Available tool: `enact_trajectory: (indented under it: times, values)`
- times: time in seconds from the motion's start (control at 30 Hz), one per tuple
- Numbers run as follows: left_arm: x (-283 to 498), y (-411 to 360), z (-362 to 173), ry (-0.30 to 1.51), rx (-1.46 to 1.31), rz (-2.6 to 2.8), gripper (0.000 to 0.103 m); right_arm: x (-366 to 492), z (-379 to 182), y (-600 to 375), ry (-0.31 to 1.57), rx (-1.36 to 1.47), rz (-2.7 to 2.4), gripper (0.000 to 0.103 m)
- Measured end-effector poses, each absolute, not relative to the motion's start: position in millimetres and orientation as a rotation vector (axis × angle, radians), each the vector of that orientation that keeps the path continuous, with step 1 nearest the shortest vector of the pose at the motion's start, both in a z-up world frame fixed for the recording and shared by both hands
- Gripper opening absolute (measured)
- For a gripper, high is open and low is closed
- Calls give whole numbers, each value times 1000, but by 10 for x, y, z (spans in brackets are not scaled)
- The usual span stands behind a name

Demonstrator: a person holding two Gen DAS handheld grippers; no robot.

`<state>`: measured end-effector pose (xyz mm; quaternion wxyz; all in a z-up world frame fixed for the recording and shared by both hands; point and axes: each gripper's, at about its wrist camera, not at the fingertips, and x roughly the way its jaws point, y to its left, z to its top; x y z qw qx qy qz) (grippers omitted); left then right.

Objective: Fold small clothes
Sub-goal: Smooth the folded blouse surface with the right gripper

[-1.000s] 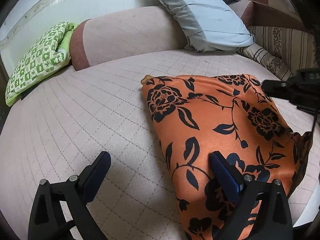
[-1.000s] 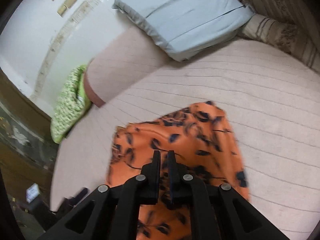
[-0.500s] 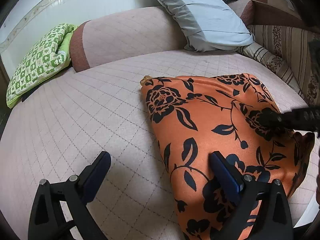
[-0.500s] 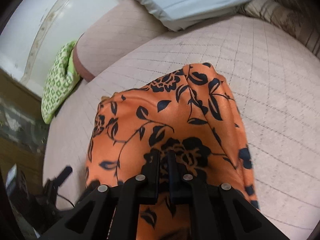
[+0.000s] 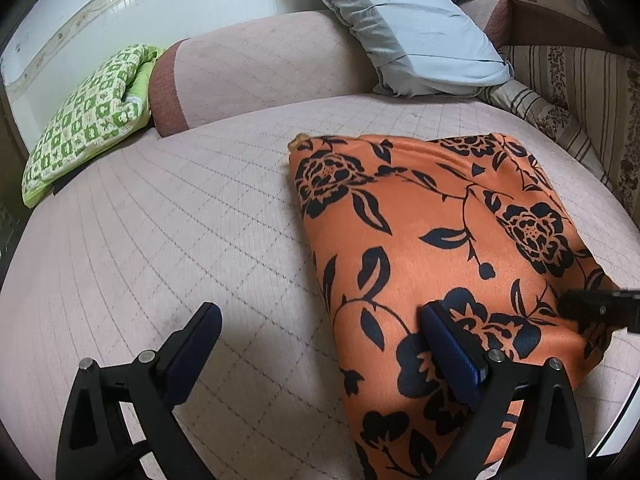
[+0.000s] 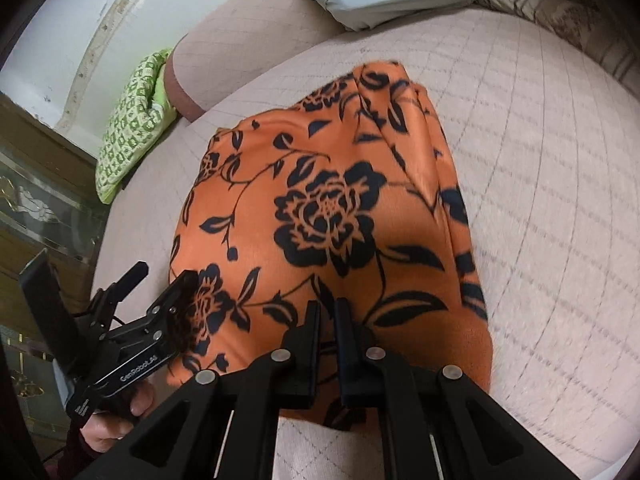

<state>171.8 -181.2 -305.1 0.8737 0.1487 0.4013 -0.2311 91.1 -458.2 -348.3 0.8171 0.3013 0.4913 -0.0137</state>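
An orange garment with black flowers (image 5: pixel 432 216) lies folded on the pink quilted bed (image 5: pixel 160 232); it also shows in the right wrist view (image 6: pixel 328 208). My left gripper (image 5: pixel 320 344) is open wide, its right finger over the garment's near left part, its left finger over bare quilt. My right gripper (image 6: pixel 327 312) has its jaws nearly together over the garment's near edge; whether cloth is pinched between them is unclear. The right gripper's tip shows in the left wrist view (image 5: pixel 592 308) at the garment's right edge.
A grey-blue pillow (image 5: pixel 404 28) leans on the pink bolster (image 5: pixel 260 64) at the back. A green checked folded cloth (image 5: pixel 92 112) lies at the back left. Striped cushions (image 5: pixel 568 92) line the right side. A glass-fronted wooden cabinet (image 6: pixel 36 200) stands beyond the bed's left edge.
My right gripper has come down and toward the garment's near edge; the garment now lies flatter. My left gripper has stayed open in place.
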Motion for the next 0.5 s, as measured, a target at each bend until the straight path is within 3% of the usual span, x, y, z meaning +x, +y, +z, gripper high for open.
enact_trajectory:
  times: [0.5]
  values:
    - [1590, -1786, -3004, 782, 334, -478, 99, 711, -3309, -4589, 960, 621, 4, 9]
